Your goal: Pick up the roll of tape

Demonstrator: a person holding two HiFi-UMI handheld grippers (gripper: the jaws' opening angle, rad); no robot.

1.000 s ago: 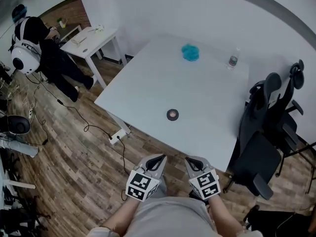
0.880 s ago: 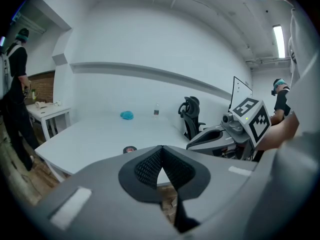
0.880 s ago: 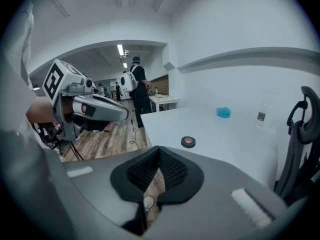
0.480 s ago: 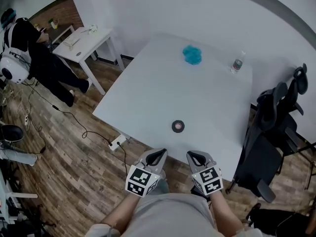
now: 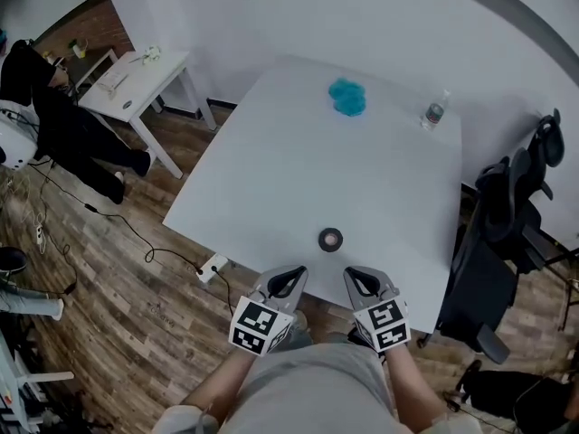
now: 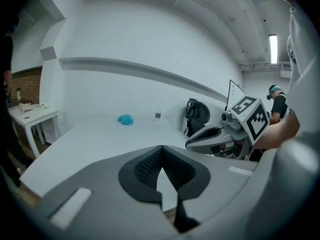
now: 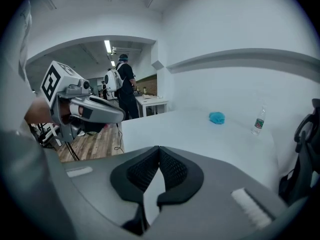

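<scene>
tape roll (image 5: 330, 239): black | table (image 5: 271, 170): white | crumpled item (image 5: 346, 96): turquoise | floor (image 5: 109, 278): brown wood-grain

- Large white rectangular table (image 5: 298, 161), filling the middle of the head view.
- Crumpled blue cloth (image 5: 346, 96), lying near the table's far edge.
- Clear plastic water bottle (image 5: 434, 114), upright near the far right corner, well apart from the cloth.
- Black office chairs (image 5: 493, 269), just beside the table's right side.
- Small white side table (image 5: 136, 70), at the far left by the wall.
- Person in dark clothes (image 5: 50, 107), next to that side table.
- White power strip (image 5: 210, 268) with a black cable (image 5: 127, 229), on the brown wood-plank floor (image 5: 118, 315).
</scene>
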